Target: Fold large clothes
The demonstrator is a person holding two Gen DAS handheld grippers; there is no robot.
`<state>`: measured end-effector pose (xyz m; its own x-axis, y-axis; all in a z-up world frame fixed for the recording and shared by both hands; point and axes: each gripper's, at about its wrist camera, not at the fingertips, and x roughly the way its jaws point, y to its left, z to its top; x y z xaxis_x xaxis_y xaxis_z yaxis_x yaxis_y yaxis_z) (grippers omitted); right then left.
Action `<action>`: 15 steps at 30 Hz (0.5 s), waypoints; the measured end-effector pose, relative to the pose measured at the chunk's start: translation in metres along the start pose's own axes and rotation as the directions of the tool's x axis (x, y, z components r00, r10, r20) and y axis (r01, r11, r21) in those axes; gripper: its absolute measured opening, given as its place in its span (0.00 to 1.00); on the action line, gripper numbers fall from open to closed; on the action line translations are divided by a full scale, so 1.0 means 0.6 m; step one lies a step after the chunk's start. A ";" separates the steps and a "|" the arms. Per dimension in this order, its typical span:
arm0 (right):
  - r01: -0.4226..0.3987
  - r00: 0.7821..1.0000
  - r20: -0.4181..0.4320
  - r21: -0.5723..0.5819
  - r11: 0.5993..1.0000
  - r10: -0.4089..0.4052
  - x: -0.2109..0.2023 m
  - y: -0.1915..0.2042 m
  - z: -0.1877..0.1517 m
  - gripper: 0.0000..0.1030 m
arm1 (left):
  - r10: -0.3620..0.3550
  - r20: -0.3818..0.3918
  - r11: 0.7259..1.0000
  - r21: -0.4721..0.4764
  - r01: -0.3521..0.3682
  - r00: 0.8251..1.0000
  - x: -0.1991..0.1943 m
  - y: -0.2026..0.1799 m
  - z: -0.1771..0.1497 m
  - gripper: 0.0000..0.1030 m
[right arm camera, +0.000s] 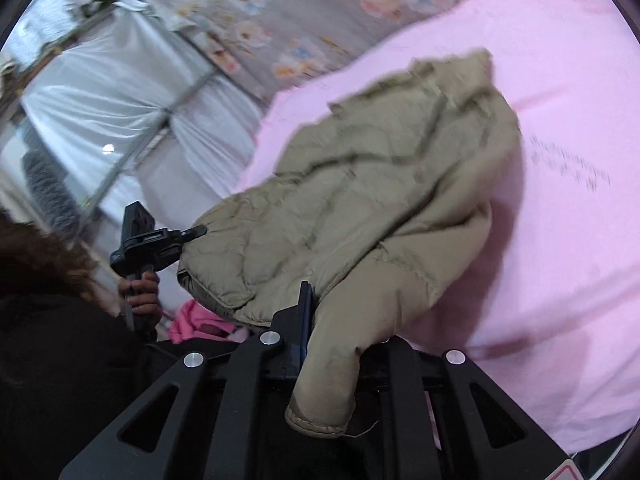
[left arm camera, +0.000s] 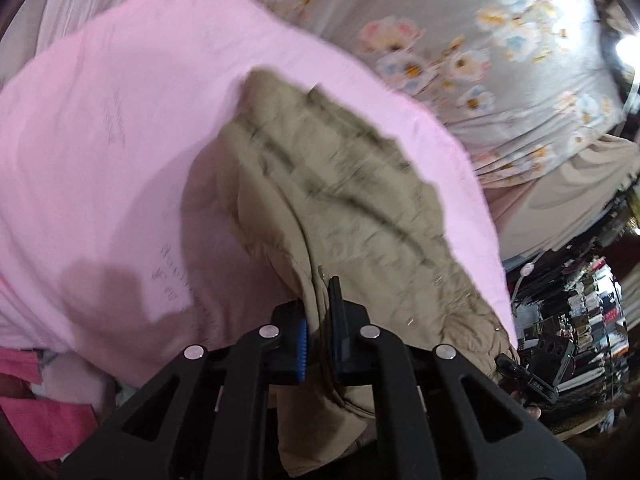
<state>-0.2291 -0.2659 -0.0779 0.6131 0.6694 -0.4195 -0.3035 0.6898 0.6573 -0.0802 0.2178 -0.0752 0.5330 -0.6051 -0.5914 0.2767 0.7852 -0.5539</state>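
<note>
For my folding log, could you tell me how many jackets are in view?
1: a tan puffer jacket over the pink sheet, pinched by the left gripper and right gripper. Others may be hidden.

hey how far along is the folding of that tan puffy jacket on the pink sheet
Early. Done: the tan jacket is over the pink sheet. In hand: left gripper and right gripper each pinch an edge, holding it up. Left: no neat fold shows; it is still bunched.

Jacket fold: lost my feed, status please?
Left gripper and right gripper both shut on khaki jacket. Jacket lifted, draping onto pink sheet. Nothing in the way.
</note>
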 end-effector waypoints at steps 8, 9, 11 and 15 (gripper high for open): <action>-0.086 0.944 0.303 -0.164 0.983 0.133 -0.100 0.068 0.119 0.12 | -0.092 0.241 0.985 0.161 0.053 0.966 -0.118 -0.108 0.081 0.08; -0.092 0.932 0.334 -0.151 0.984 0.139 -0.097 0.064 0.134 0.12 | -0.082 0.257 0.984 0.173 0.038 0.963 -0.117 -0.114 0.099 0.08; -0.083 0.922 0.371 -0.087 0.993 0.109 -0.072 0.043 0.171 0.12 | -0.048 0.256 0.986 0.168 0.005 0.966 -0.093 -0.119 0.136 0.09; 0.088 0.937 0.334 0.056 0.995 -0.102 0.019 -0.012 0.231 0.12 | 0.097 0.169 0.985 0.127 -0.119 0.981 0.020 -0.106 0.198 0.10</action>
<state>-0.1190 -0.3014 -0.0005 0.8489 0.4652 -0.2511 -0.2069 0.7295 0.6519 0.0035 0.1764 0.0226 0.6850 -0.4952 -0.5343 0.3103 0.8620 -0.4009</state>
